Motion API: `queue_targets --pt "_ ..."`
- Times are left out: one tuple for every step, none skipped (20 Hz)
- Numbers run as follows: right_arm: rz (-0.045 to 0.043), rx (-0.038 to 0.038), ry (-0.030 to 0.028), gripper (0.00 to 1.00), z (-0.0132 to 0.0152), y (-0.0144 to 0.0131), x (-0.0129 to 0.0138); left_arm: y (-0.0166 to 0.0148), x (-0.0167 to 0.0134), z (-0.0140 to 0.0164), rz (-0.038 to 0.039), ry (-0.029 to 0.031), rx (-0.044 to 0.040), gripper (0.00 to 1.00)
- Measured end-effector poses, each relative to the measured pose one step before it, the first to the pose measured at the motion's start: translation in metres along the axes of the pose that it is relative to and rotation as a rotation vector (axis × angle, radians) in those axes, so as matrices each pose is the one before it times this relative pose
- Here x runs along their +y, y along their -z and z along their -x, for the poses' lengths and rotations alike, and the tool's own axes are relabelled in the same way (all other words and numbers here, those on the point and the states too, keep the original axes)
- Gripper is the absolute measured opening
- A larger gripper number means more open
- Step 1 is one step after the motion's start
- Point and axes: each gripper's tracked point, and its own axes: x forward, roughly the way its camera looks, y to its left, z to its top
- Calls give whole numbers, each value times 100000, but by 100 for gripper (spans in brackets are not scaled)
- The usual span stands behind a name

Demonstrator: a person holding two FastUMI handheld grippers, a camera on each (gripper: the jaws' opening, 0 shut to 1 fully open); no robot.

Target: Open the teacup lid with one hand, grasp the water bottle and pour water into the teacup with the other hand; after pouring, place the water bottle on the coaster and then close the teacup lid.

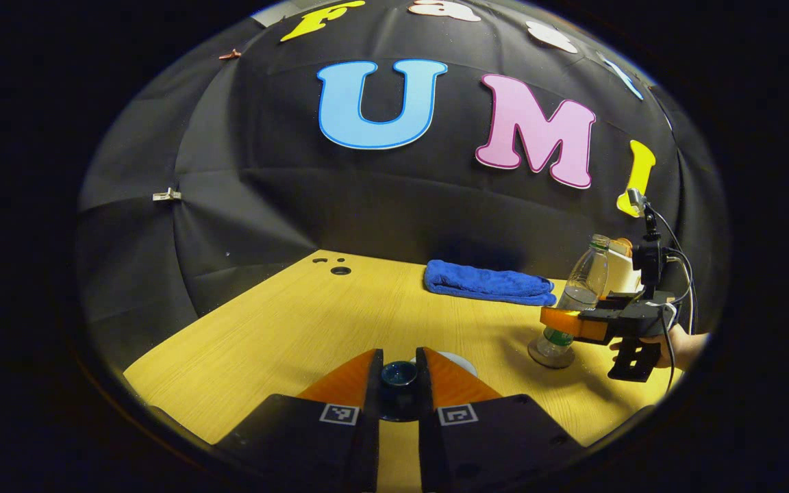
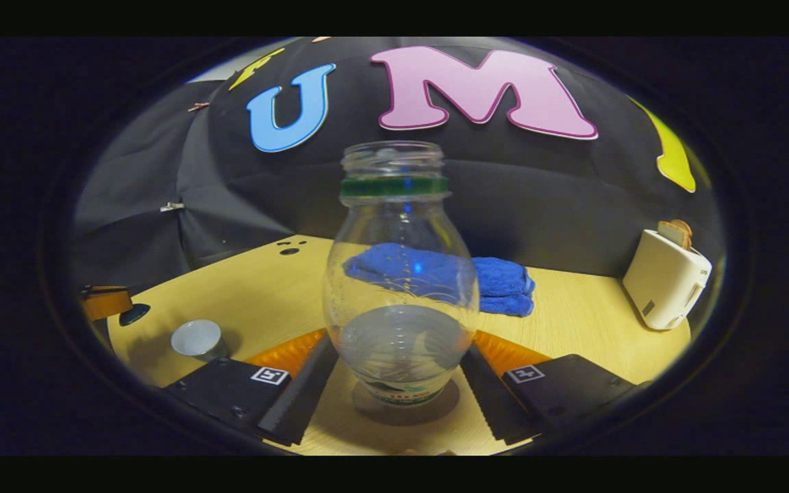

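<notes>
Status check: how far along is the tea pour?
Done: the lid is off, pinched in the left gripper jaws, and the teacup sits open. In hand: the right gripper jaws flank the upright water bottle; grip unclear. Can't tell if water has been poured. Left: settle the bottle, close the lid.

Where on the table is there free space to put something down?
The wooden table is bare on its left half, between the small holes and the blue towel. It is crowded on the right: the right claw around the water bottle, the toaster, and the teacup.
</notes>
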Motion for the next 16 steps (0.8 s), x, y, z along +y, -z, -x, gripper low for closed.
queue_targets --pt "298 18 453 98 117 -21 -60 24 23 -133 43 70 -111 28" --pt "170 -287 563 99 237 -64 -62 -175 -26 -23 -139 -23 -265 28" --pt "-230 -610 387 99 246 -149 -40 -15 -2 -75 -197 9 -227 28" --pt "-296 -347 -11 99 274 -50 84 -166 -51 -51 -116 -24 -204 28" --pt "193 -277 -258 99 179 -94 105 -13 -10 -93 105 -54 -113 28" --pt "405 222 -266 99 336 90 60 -44 -118 -178 279 160 -40 28" --pt "152 150 188 98 269 39 -79 -68 -124 -4 104 80 -130 28" --pt "-49 336 28 99 384 169 6 -155 -55 -32 -99 29 -422 28" --pt "-157 192 82 98 431 173 58 18 -66 -35 -468 -21 -104 24" --pt "287 564 152 99 433 293 37 -68 -18 -110 -1255 -294 -145 24" --pt "855 -89 474 99 544 205 -92 -68 -109 -140 -1199 153 -408 24" --pt "1369 -217 396 99 677 171 -105 -78 -146 -145 -694 421 -182 24" --pt "1503 -122 667 96 600 229 -183 28 -262 -294 -189 430 50 28" --pt "1215 501 69 99 739 305 -21 27 -264 -339 120 595 28 28" --pt "1004 812 -431 96 721 283 23 100 -286 -317 251 478 -113 28" --pt "1249 405 -421 99 749 269 -7 205 -331 -366 328 368 146 28"
